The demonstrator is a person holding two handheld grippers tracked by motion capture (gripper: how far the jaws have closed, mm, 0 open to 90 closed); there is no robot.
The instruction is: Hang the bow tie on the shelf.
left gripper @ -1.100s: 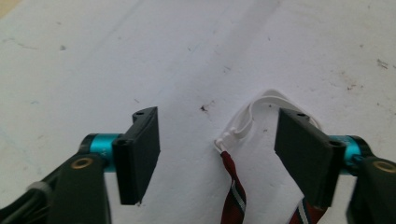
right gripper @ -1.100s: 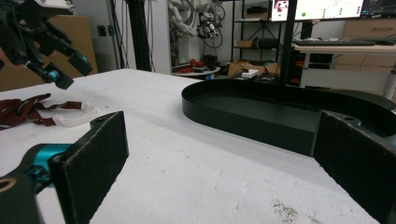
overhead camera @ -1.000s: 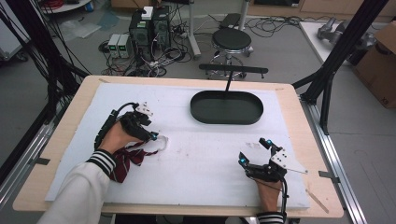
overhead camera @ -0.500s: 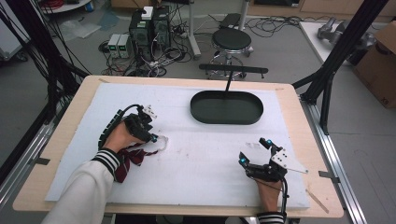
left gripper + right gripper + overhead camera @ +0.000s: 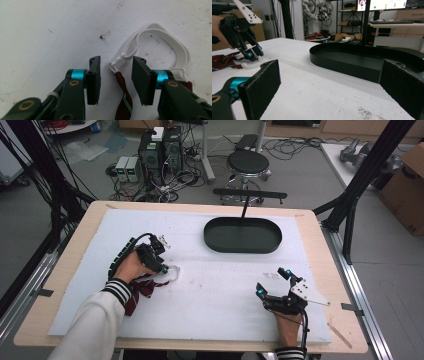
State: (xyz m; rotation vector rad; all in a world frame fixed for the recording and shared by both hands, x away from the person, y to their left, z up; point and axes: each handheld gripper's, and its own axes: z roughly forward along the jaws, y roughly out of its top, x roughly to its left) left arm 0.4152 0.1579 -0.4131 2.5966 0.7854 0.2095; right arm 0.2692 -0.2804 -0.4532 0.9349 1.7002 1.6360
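- Left gripper [image 5: 116, 75] is tipped down to the white table cover [image 5: 225, 290], jaws apart; a dark red strap [image 5: 123, 100] with a white elastic loop [image 5: 172, 50] lies between them, unclamped
- Right gripper [image 5: 274, 282] rests near the front edge, jaws wide apart, holding nothing; black tray [image 5: 242, 235] lies beyond

grey floor with a round stool [image 5: 248, 162], computer boxes [image 5: 161, 147], tangled cables, cardboard box [image 5: 404, 190] at right

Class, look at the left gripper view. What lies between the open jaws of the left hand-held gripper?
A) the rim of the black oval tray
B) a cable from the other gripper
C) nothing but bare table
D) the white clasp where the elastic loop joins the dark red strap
D: the left hand-held gripper stands open, its jaws on either side of the white clasp where the elastic loop meets the dark red strap.
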